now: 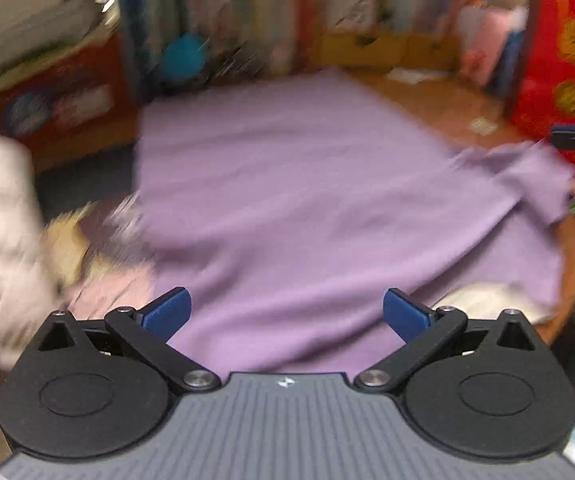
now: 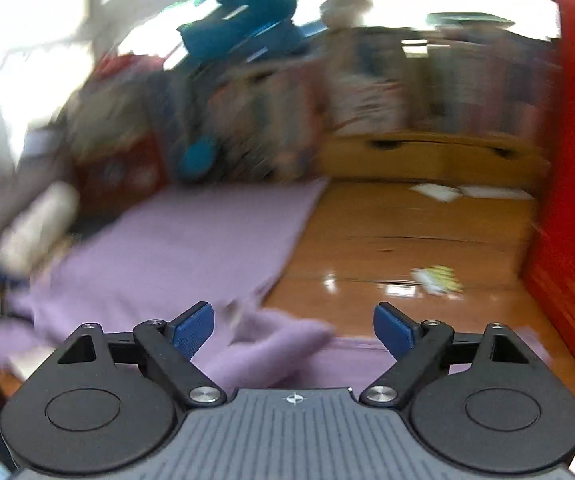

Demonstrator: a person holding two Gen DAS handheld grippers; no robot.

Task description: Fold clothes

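Observation:
A purple garment lies spread flat over a wooden table, with a sleeve reaching out to the right. My left gripper is open and empty, hovering over the garment's near part. In the right wrist view the same garment covers the table's left half, and a rumpled fold lies just in front of my right gripper, which is open and empty. Both views are blurred by motion.
Bookshelves and a yellow drawer box line the back. A red box stands at the right. Pale clothing lies at the left edge. Paper scraps lie on the bare wood.

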